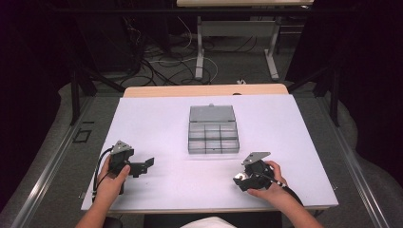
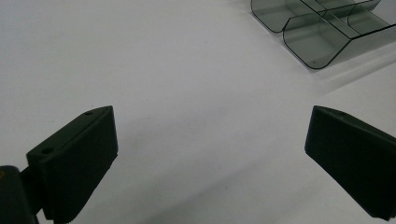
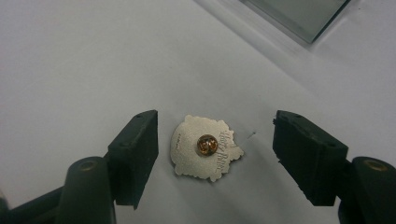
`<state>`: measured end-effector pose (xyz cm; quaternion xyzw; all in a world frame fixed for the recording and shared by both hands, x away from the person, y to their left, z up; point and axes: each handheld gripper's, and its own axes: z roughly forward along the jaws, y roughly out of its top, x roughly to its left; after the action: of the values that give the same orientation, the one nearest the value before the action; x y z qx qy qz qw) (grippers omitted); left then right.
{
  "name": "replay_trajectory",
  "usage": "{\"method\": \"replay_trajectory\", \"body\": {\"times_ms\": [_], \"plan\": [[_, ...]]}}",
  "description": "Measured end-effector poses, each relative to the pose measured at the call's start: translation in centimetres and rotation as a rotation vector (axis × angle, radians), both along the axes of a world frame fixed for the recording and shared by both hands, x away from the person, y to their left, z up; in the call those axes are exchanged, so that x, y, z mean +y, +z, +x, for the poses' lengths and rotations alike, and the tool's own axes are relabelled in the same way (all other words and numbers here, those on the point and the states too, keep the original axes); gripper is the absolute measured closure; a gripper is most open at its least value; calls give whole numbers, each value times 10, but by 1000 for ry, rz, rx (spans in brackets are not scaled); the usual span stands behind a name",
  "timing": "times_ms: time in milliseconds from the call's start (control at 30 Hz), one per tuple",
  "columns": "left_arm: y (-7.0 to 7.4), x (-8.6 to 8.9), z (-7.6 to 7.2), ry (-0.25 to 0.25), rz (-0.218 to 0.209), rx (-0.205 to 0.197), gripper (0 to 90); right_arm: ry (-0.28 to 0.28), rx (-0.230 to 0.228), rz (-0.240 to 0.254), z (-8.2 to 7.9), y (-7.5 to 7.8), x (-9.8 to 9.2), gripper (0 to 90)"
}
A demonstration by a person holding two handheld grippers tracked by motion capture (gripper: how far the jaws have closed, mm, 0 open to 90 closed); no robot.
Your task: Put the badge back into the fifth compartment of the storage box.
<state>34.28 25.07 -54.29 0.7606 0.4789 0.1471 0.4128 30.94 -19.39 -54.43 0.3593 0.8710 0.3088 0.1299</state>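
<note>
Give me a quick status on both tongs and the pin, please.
Left tongs open over bare white table. Right tongs open astride silver metal pin badge, lying face-down, untouched. Nothing in the way.

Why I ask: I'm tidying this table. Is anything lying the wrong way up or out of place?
The metal pin badge lies face down on the white table, its clasp upward, outside the open compartment box. It sits between the right gripper's jaws, untouched by either. Nothing looks spilled or broken.
</note>
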Motion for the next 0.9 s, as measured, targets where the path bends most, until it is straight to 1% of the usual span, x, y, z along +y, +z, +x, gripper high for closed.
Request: {"method": "replay_trajectory", "body": {"times_ms": [33, 100, 133, 200, 233, 300, 333, 400, 500, 667, 767, 833, 900], "plan": [[0, 0, 0, 2, -2, 1, 29, -9, 8, -7, -1, 0, 1, 309], [0, 0, 0, 2, -3, 1, 29, 4, 26, -5, -1, 0, 1, 313], [0, 0, 0, 3, -3, 1, 29, 3, 15, 3, -1, -1, 2, 321], [0, 0, 0, 3, -3, 1, 29, 6, 17, 3, -1, -1, 2, 331], [0, 0, 0, 3, -3, 1, 29, -6, 33, -9, -2, -1, 3, 346], [0, 0, 0, 3, -3, 2, 29, 2, 31, -8, -2, -2, 3, 355], [0, 0, 0, 3, -3, 2, 29, -2, 47, -14, -2, -1, 3, 361], [0, 0, 0, 3, -4, 1, 29, -4, 38, -17, -2, -2, 3, 376], [0, 1, 0, -4, 3, 1, 29, -2, 46, -18, -2, -3, 3, 384], [0, 0, 0, 3, -4, 2, 29, 11, 38, -24, -1, -4, 3, 416], [0, 0, 0, 3, -4, 2, 29, 3, 61, -28, -1, -3, 3, 423], [0, 0, 0, 2, -4, 2, 29, 12, 57, -28, -1, -3, 2, 426], [0, 0, 0, 2, -4, 2, 29, 6, 58, -28, -1, -3, 2, 433]]}}
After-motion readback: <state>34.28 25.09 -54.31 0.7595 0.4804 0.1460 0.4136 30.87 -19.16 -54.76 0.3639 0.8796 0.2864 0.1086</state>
